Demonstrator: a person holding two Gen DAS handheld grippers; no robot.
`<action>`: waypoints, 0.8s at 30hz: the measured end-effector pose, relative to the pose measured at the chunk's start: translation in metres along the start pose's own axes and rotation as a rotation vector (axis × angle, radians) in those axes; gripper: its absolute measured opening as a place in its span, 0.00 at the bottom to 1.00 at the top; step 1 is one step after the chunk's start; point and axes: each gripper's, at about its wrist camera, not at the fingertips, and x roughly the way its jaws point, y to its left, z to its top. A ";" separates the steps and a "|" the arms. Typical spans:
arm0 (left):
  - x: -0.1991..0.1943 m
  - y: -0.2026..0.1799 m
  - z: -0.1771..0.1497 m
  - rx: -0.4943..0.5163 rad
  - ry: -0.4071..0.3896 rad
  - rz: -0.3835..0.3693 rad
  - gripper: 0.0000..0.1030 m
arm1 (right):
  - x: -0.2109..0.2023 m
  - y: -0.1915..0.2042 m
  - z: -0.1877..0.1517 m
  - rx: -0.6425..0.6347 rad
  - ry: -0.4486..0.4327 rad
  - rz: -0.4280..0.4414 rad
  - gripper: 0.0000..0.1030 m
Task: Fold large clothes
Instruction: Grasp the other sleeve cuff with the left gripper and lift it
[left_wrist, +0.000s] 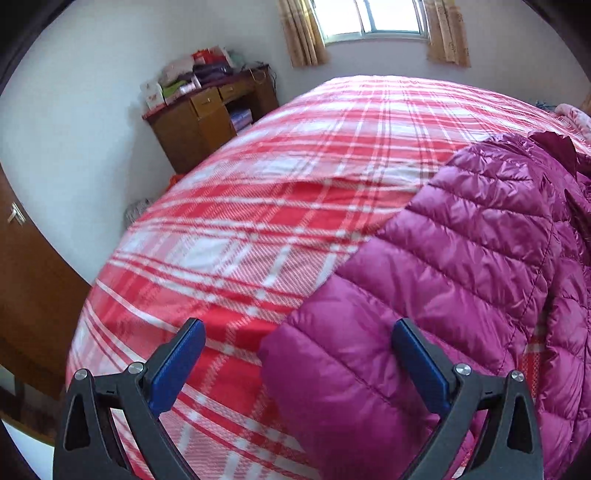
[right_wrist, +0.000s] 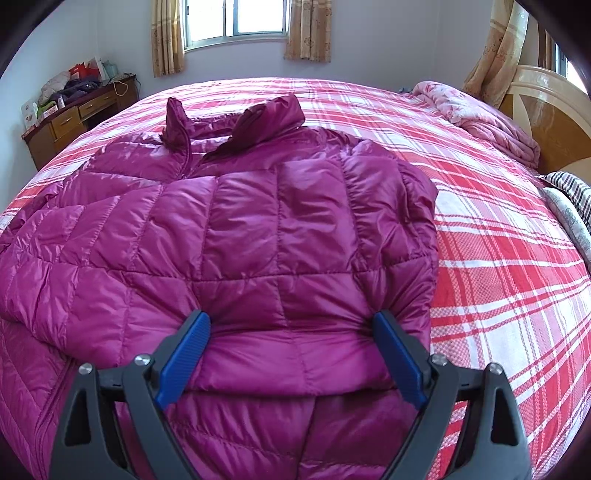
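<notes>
A magenta quilted down jacket (right_wrist: 258, 221) lies spread on the red-and-white plaid bed (right_wrist: 498, 258), front up, with its collar (right_wrist: 236, 122) at the far end. One sleeve is folded across the body toward me. My right gripper (right_wrist: 291, 321) stands wide open over that folded part, with its blue fingertips (right_wrist: 195, 332) sunk into the puffy fabric and a bulge of it between them. In the left wrist view the other sleeve of the jacket (left_wrist: 461, 240) stretches out over the sheet. My left gripper (left_wrist: 298, 330) is open just above the sleeve's cuff end and holds nothing.
A wooden desk (left_wrist: 207, 114) piled with boxes and clothes stands by the far-left wall under a curtained window (right_wrist: 236, 22). A crumpled pink quilt (right_wrist: 480, 114), a striped pillow (right_wrist: 569, 192) and the headboard (right_wrist: 554, 122) are at the right. A brown door (left_wrist: 29, 266) is at the left.
</notes>
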 end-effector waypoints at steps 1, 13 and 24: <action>0.002 -0.002 -0.002 -0.010 0.011 -0.011 0.98 | 0.000 0.000 0.000 0.000 -0.001 -0.001 0.90; -0.053 -0.004 0.054 0.058 -0.193 0.064 0.18 | -0.031 -0.014 -0.003 0.044 -0.085 0.068 0.89; -0.065 -0.022 0.102 0.126 -0.236 0.173 0.16 | -0.064 -0.085 -0.025 0.157 -0.199 0.072 0.89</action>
